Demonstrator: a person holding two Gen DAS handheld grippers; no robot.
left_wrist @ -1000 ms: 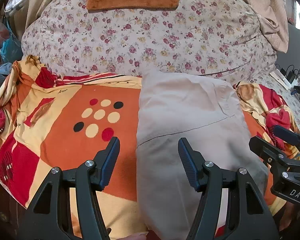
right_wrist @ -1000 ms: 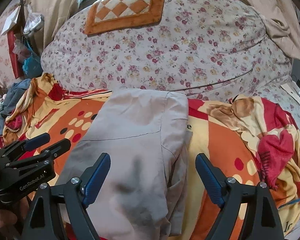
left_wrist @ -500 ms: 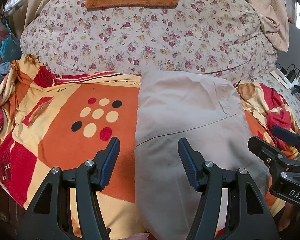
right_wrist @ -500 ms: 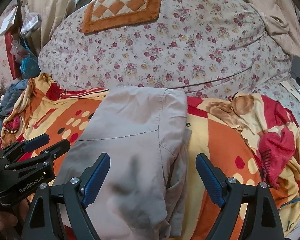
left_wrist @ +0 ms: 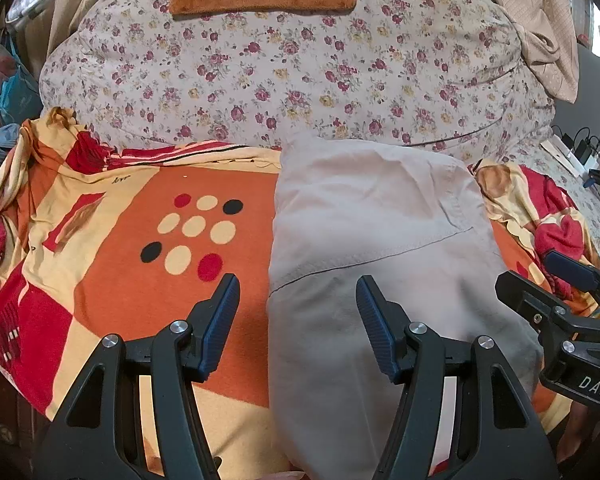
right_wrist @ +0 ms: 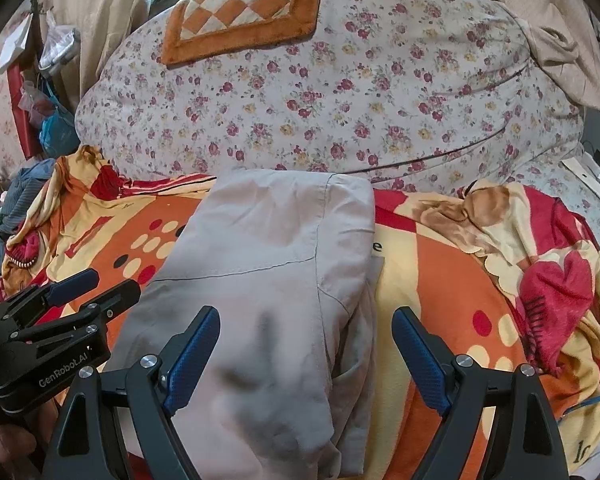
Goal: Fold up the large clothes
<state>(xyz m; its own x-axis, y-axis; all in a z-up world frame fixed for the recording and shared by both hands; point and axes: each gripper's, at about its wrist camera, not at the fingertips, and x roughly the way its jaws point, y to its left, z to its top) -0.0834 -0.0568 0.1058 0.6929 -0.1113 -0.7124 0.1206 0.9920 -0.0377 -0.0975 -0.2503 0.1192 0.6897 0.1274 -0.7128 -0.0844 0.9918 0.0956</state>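
Hand-held gripper w/ "GenRobot.AI" label, right view only

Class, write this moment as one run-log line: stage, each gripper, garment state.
stage: between folds | left gripper: open, empty, over garment's left edge | right gripper: open, empty, over its right edge | beige garment: folded lengthwise on orange patterned blanket

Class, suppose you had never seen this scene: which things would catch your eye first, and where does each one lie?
First, the bright orange, red and yellow blanket spread across the bed, with its cluster of dots. On it, in the middle, lies a folded pale beige garment, plain against the colour. Behind both rises a big floral quilt, and in front the left gripper and right gripper hang open above the garment's near end.
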